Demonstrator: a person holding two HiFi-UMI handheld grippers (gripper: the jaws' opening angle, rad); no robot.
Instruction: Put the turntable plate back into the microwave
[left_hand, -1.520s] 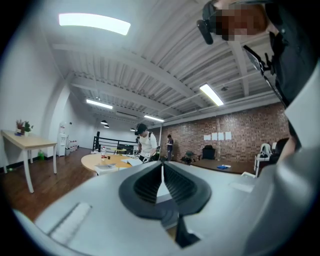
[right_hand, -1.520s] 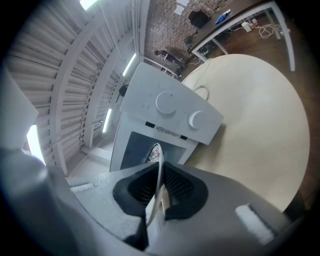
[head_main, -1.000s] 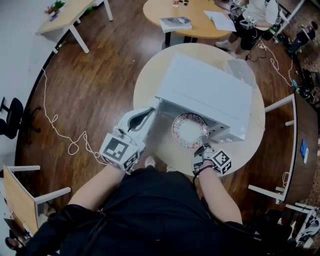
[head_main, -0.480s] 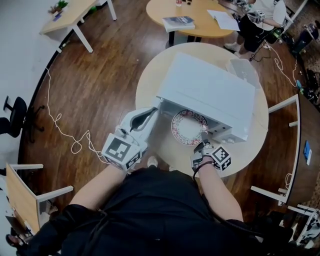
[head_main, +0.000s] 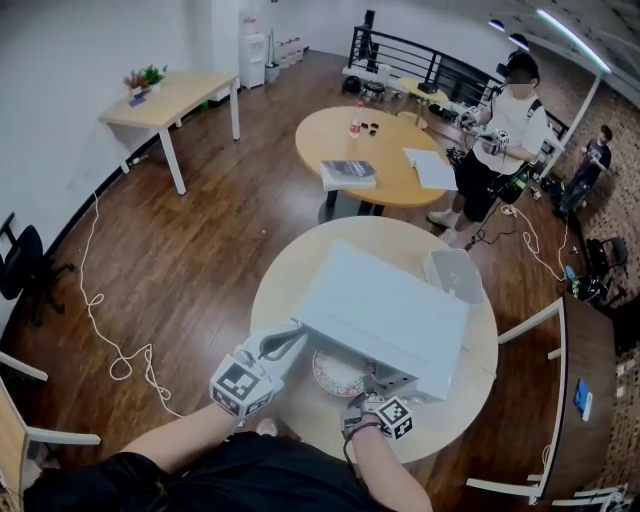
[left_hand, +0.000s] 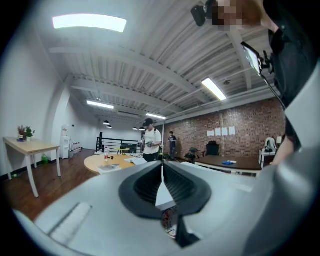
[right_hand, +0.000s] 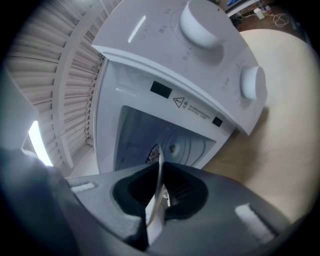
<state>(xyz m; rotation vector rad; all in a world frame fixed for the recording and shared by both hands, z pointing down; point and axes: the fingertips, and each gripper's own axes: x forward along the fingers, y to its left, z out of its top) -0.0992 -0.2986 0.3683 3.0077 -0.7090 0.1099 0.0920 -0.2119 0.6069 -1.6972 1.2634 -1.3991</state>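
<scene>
Left gripper: My left gripper (head_main: 293, 338) is at the microwave's (head_main: 385, 315) front left corner. Its jaws are closed on a thin white edge, which I judge to be the open door (left_hand: 163, 197).
Door: It swings out to the left of the microwave's opening and leaves the cavity clear.
Turntable plate: The turntable plate (head_main: 338, 372) is at the mouth of the microwave. Its far part is under the top front edge and its near part is over the table (head_main: 300, 280) in front.
Right gripper: My right gripper (head_main: 367, 397) is just in front of the microwave, right of the plate's centre. Its jaws are clamped on the plate's near rim, seen edge-on in the right gripper view.
Step in hand: Insertion. I judge the plate to be partly entered and not yet seated.
Next move: Push the plate deeper and keep it level. Centre it over the hub (right_hand: 172, 148) in the cavity and lower it before I release the rim. The left gripper's hold on the door must not slacken.
Change since earlier: One second ago nearly the whole plate showed in front of the opening. Now the microwave's top covers more of it. Both grippers sit closer to the microwave. The head view has also tilted up, so part of this change may be due to the camera.
</scene>
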